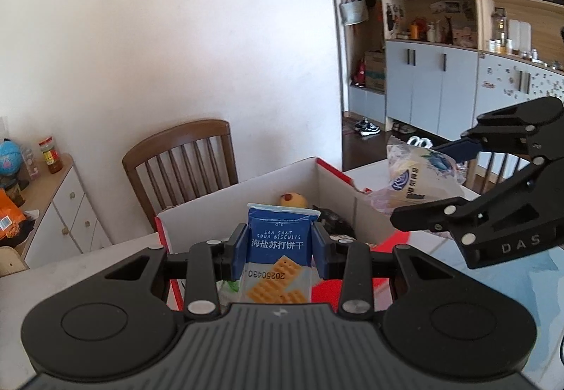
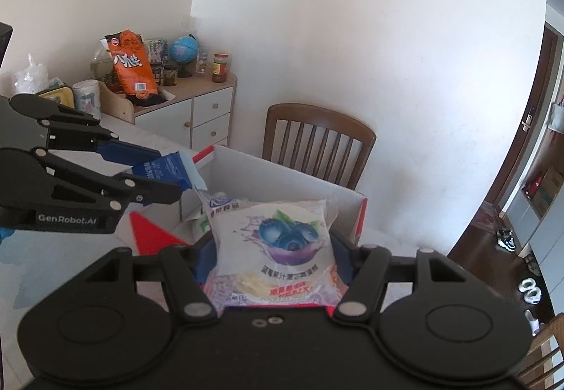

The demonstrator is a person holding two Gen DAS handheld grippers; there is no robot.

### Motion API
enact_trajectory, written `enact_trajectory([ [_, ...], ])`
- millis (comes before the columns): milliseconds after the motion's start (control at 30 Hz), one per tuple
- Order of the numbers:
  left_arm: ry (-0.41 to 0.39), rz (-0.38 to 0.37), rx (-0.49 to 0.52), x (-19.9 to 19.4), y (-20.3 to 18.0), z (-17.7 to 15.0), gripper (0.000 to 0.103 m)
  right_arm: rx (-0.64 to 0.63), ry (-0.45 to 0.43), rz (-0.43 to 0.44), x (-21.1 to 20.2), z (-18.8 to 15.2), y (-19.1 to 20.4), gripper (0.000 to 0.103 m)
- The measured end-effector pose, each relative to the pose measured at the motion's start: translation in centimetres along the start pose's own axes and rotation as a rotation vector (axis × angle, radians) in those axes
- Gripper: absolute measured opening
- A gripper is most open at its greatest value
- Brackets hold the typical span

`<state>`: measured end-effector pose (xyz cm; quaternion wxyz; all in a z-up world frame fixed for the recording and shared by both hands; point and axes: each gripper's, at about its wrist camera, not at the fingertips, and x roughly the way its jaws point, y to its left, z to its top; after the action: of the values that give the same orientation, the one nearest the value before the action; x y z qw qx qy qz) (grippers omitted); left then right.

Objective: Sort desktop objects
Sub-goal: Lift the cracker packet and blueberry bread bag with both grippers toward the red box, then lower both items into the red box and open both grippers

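Between blue pads, "SEA SALT SODA BISCUITS" packet [image 1: 278,249] shows "20250430".

Blue biscuit packet [image 1: 278,242] with white lettering and golden crackers printed low on it, clamped by blue pads [image 1: 238,249] of the black left gripper [image 1: 280,250]. White, translucent cake packet [image 2: 278,245] printed with dark blue blueberries on a purple splash, plus a red strip of text, held in the black right gripper [image 2: 275,259]. White-walled cardboard box [image 1: 246,192] edged in red. Brown slatted wooden chair [image 1: 183,157]. Orange snack bag [image 2: 132,65] with white characters. Blue globe [image 2: 184,49]. Plain white wall [image 1: 194,37].
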<state>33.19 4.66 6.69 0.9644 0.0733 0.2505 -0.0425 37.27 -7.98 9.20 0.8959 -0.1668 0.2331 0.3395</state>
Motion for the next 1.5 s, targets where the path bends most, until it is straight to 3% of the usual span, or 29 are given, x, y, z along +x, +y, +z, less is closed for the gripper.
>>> enact_trajectory([
  [433, 0.057, 0.009, -0.055, 6.5, 3.3, 2.1, 0.036, 0.018, 0.036, 0.008, 5.8, 1.6, -1.8, 0.065],
  [800, 0.164, -0.006, -0.11, 11.9, 6.2, 2.4, 0.036, 0.031, 0.11, 0.03, 10.9, 1.9, -1.9, 0.065],
  [1300, 0.29, 0.013, -0.109, 16.9, 6.1, 0.6, 0.036, 0.061, 0.266, 0.04, 15.6, 0.0, -2.0, 0.065],
  [1500, 0.328, 0.021, -0.1, 18.2, 5.9, 0.1, 0.036, 0.068, 0.285, 0.048, 16.1, -0.5, -2.1, 0.065],
])
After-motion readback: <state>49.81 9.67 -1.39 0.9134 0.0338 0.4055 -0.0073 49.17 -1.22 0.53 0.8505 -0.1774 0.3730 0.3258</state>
